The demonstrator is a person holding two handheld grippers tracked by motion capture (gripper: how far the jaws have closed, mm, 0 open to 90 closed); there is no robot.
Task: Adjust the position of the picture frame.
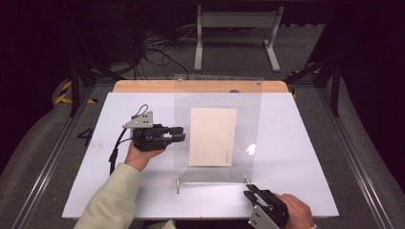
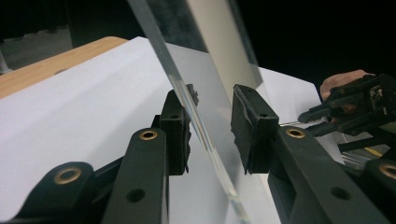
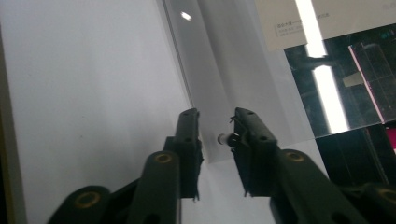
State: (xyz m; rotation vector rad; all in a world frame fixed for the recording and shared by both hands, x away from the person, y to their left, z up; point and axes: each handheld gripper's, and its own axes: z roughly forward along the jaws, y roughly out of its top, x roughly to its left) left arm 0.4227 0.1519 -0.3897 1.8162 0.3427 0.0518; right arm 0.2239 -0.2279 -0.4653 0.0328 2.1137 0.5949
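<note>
- Your left gripper (image 1: 177, 133) sits at the left edge of the clear rectangular acrylic sheet (image 1: 217, 95), which stands tilted over the white table top (image 1: 296, 157).
- In the left gripper view the sheet's edge (image 2: 196, 121) runs between your two black jaws. The left pad (image 2: 180, 135) lies against the sheet; the right pad (image 2: 250, 128) stands off it with a gap. So the jaws are released, straddling the edge rather than pinching it.
- Your right gripper (image 1: 249, 192) is at the sheet's near right corner, by the small metal standoff pin (image 1: 247, 179).
- In the right gripper view the pin's white tip (image 3: 223, 138) lies between the jaws, touching the right one (image 3: 245, 140); the left pad stands clear of it. Loose, not clenched on it.
- A second metal pin (image 1: 178, 183) stands at the sheet's near left corner.
- A cream rectangular card (image 1: 213, 136) lies flat under the sheet, near the table's middle.
- A wooden strip (image 1: 143, 86) runs along the table's far edge; the sheet's far edge reaches over it.
</note>
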